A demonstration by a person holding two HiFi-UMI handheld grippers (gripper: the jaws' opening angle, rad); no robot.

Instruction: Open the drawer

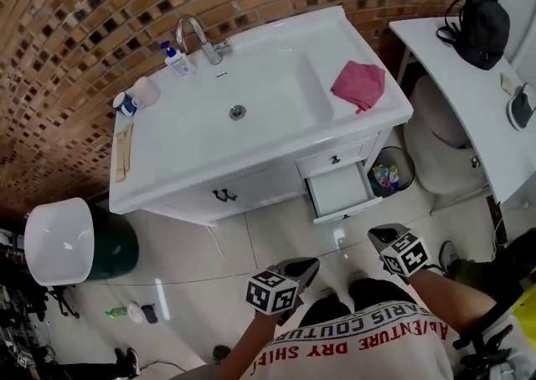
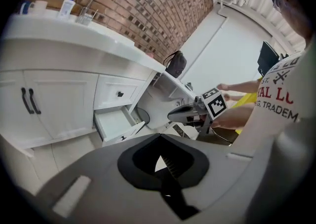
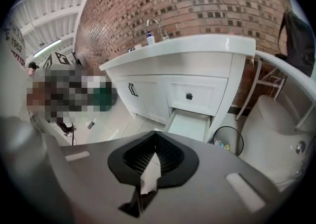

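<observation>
While both grippers hang near the person's body, the drawer (image 1: pixel 339 190) stands pulled out, low on the right side of the white vanity (image 1: pixel 260 182), under a closed upper drawer (image 1: pixel 333 159). Left gripper (image 1: pixel 311 264): jaws together, nothing between them. Right gripper (image 1: pixel 377 234): also closed, empty. Both are well apart from the drawer. Pink cloth (image 1: pixel 358 84) lies on the counter's right end. Bin (image 1: pixel 389 173) stands just right of the vanity.

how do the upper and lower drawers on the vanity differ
The upper drawer is shut, flush with the cabinet; the lower drawer is pulled out. The upper drawer shows only its front; the lower drawer also shows its white inside. Both are white, one above the other.
</observation>
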